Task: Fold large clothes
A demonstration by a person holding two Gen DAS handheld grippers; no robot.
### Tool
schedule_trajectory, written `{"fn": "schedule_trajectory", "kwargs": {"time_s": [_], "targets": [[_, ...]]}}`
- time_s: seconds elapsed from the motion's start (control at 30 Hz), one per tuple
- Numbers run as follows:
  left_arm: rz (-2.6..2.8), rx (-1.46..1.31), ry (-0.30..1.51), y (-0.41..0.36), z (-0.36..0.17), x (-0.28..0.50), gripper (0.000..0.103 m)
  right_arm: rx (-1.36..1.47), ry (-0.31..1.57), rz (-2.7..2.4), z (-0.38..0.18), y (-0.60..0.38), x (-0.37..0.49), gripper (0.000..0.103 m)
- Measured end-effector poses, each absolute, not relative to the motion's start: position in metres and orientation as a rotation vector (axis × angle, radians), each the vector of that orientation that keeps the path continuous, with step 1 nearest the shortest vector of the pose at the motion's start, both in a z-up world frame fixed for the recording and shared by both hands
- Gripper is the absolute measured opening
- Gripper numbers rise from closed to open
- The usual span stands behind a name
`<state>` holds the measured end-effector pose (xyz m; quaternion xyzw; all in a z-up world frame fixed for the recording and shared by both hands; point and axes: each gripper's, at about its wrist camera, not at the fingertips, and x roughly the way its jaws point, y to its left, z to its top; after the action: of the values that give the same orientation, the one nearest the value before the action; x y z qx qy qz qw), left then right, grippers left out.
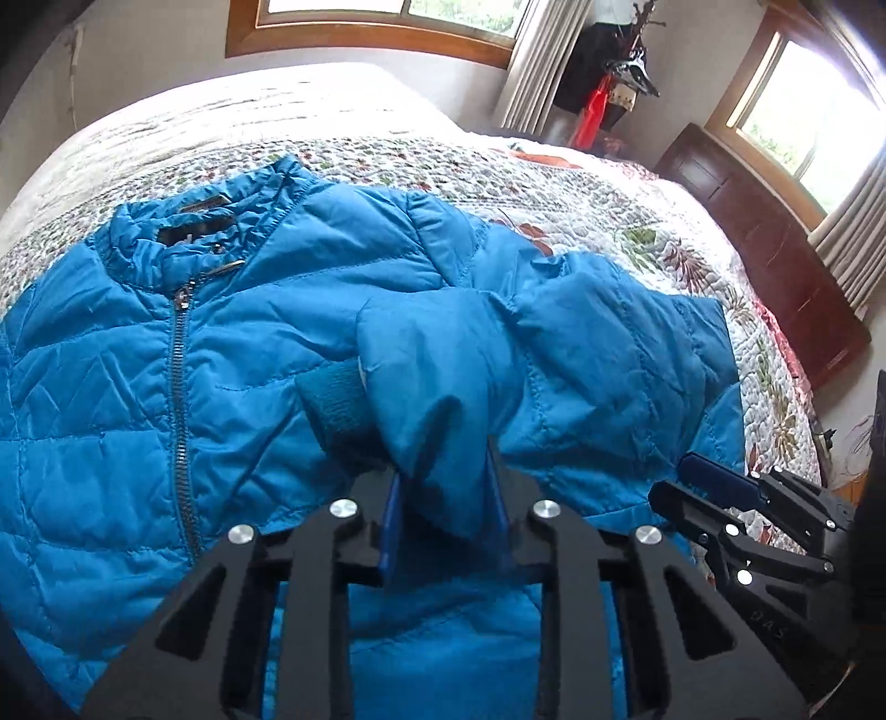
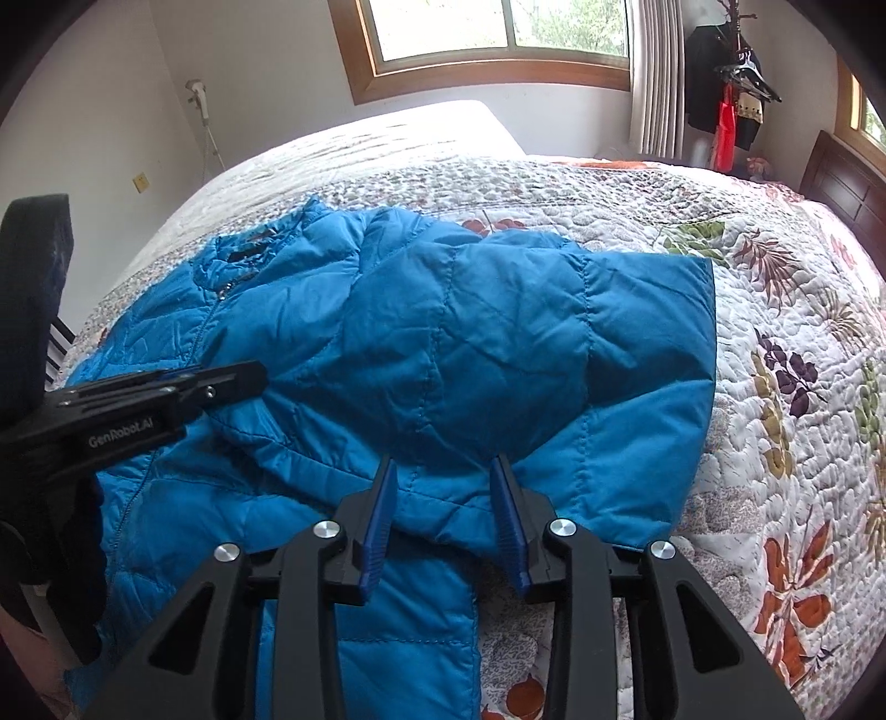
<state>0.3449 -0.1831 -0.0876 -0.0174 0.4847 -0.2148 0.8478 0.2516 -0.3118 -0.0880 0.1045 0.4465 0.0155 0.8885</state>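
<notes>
Blue quilted puffer jacket (image 1: 221, 354) lies zip-up on bed; left claw (image 1: 443, 498) pinches the folded-in sleeve (nearer), right claw (image 2: 443, 498) pinches jkt's side fold.

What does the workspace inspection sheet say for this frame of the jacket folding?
Surface: floral quilt covering the bed, bare at right.
Job's things: blue puffer jacket lies front up, zipped, one sleeve folded across the body.
Clutter: nothing seen on the quilt.
Grippers: left gripper is shut on bunched sleeve fabric; right gripper pinches the jacket's edge.
Cables: white cord hangs on the far wall.
Surroundings: windows, curtain, dark headboard, clothes on a rack.
</notes>
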Motion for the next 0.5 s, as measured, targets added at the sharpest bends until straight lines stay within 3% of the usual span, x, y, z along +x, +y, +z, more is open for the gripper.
{"fn": "schedule_trajectory", "kwargs": {"time_s": [0.27, 0.5], "targets": [[-0.315, -0.104, 0.95, -0.087, -0.068, 0.339, 0.015, 0.367, 0.869, 0.154, -0.078, -0.326, 0.248, 0.035], [-0.225, -0.129, 0.948, -0.017, -0.072, 0.339, 0.015, 0.346, 0.934, 0.168, -0.094, -0.303, 0.274, 0.034]]}}
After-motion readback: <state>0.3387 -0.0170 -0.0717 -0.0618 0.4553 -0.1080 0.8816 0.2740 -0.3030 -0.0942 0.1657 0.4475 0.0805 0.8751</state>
